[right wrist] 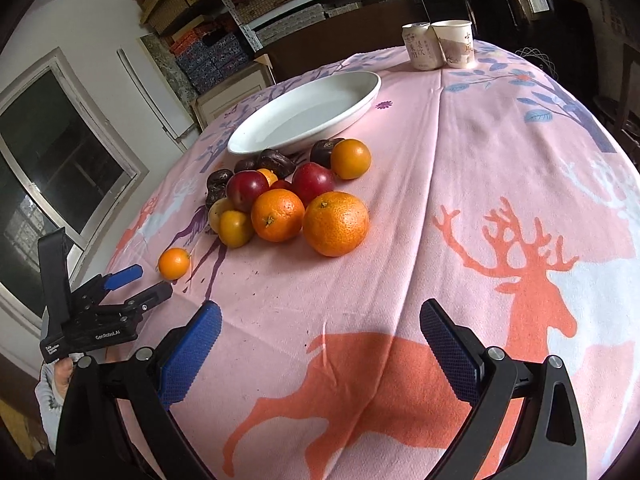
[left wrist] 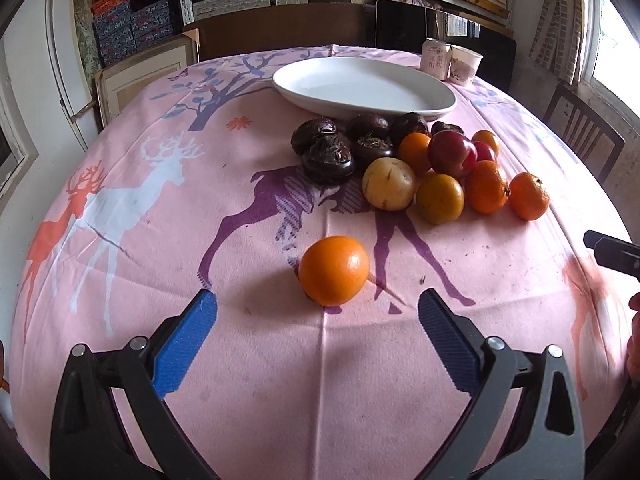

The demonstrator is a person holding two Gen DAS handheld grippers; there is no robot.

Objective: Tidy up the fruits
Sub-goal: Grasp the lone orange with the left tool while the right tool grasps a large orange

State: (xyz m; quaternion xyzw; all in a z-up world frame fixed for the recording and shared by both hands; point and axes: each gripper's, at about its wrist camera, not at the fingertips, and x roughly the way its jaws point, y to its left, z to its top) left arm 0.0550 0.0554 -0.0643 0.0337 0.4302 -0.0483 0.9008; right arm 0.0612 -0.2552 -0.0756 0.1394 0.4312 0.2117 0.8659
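A: Lone orange (left wrist: 334,271) where?

B: Alone on the pink desk (left wrist: 280,380), apart from the fruit pile (left wrist: 420,164) and nearer than it. Dead ahead of the left gripper (left wrist: 318,308), just beyond the fingertips, a touch right of centre in the gap.

A: Fingers?

B: Spread wide on both grippers, holding nothing. Gap on the left looks ample for the orange.

A: Long axis to mind?

B: None to speak of; round, so any approach angle serves.

A: Nearer hand?

B: Left, clearly. Right gripper (right wrist: 320,312) well off, over bare cloth, with the same orange (right wrist: 174,263) far to its left, close by the left gripper's tips (right wrist: 140,284).

A: Destination?

B: Probably the white plate (left wrist: 440,110), empty, on the far side of the pile. Straight push forward likely, then closing, then a lift over the heap.
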